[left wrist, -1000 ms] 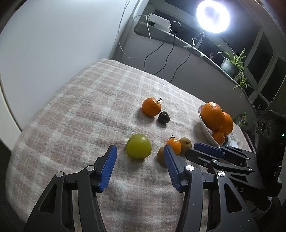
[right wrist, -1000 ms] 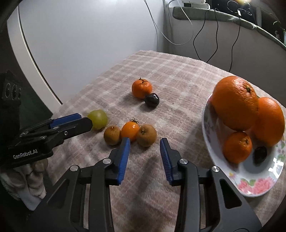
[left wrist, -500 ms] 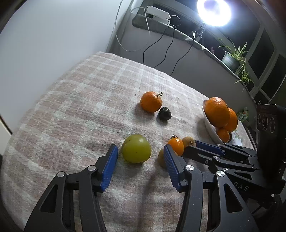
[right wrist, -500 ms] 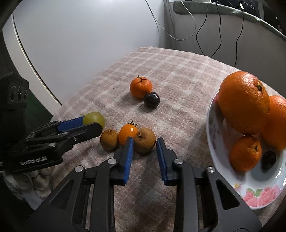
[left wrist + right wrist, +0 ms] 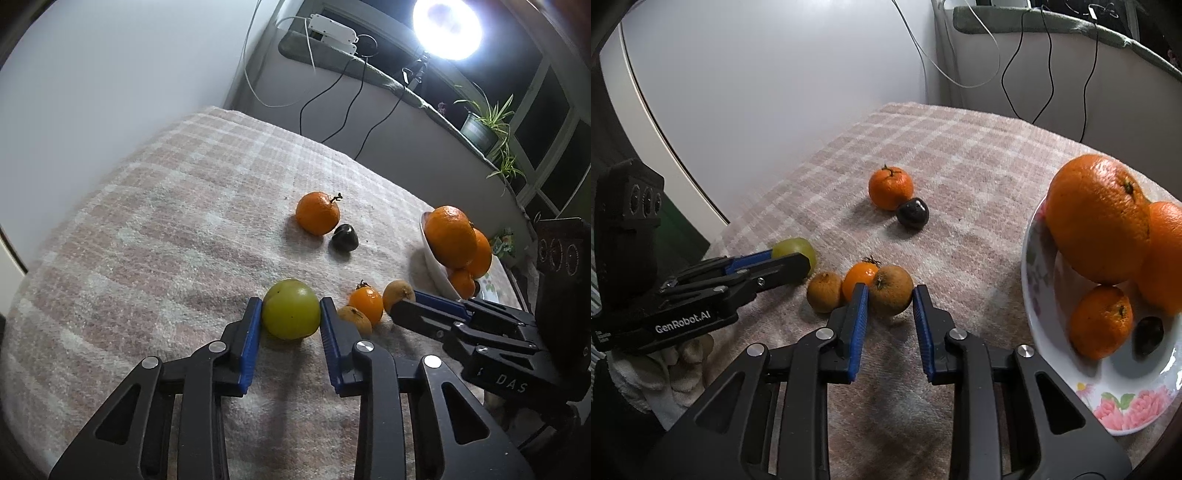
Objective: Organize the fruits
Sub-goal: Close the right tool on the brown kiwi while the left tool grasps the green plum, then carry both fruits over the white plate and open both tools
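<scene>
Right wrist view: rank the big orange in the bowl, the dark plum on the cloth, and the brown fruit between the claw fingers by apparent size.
1. big orange, though it sits nearer the camera.
2. brown fruit.
3. dark plum, farther back, so this ranking is unsure.

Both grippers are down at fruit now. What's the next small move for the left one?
Probably lift it straight up. The left gripper has both pads against the green fruit, which sits on the checked cloth; the floral bowl looks like the destination.

Looked like a home room at night: plaid blanket over the desk, potted plant on the sill, dark windows, floral fruit plate, ring light, power strip.
</scene>
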Demonstrator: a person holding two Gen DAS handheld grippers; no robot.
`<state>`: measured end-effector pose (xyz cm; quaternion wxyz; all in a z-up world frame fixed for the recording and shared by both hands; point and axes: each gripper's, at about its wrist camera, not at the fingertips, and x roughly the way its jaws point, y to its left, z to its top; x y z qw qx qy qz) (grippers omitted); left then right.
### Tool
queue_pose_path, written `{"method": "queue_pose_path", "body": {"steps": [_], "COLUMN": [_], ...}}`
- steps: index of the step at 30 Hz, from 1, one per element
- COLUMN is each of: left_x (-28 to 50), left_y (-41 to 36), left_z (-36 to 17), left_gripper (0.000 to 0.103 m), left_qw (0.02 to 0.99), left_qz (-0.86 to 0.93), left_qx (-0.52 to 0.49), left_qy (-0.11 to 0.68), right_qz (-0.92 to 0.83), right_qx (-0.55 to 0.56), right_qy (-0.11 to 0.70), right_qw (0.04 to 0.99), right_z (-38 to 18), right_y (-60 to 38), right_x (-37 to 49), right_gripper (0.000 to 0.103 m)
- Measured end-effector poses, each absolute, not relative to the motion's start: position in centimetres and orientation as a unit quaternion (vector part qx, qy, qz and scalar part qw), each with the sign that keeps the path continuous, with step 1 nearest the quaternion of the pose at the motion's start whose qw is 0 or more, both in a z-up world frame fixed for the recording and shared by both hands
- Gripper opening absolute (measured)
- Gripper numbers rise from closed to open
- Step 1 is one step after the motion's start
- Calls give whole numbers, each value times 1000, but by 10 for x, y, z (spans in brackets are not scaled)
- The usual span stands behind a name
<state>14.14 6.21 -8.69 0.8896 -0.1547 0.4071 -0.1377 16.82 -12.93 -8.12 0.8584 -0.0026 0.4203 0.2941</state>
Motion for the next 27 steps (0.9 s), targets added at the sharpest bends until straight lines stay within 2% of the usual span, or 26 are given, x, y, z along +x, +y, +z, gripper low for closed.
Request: {"method": "queue_pose_path", "body": {"steps": [11,27], "left_x": [130,127], "left_y": [51,-24], "left_z": [-61,-45], "left_gripper": [29,29], "left_qw": [897,885], "left_qz": [-160,-239], "left_qx": [-159,-133], "left_qy": [381,377], "right_qz": [300,224], "right_qx": [12,39], "right_qy": [392,375], "right_qw": [870,899], "right_z": [-56,-48], "right_y": [-155,-253], "right_x": [148,124], "right_gripper": [26,26]}}
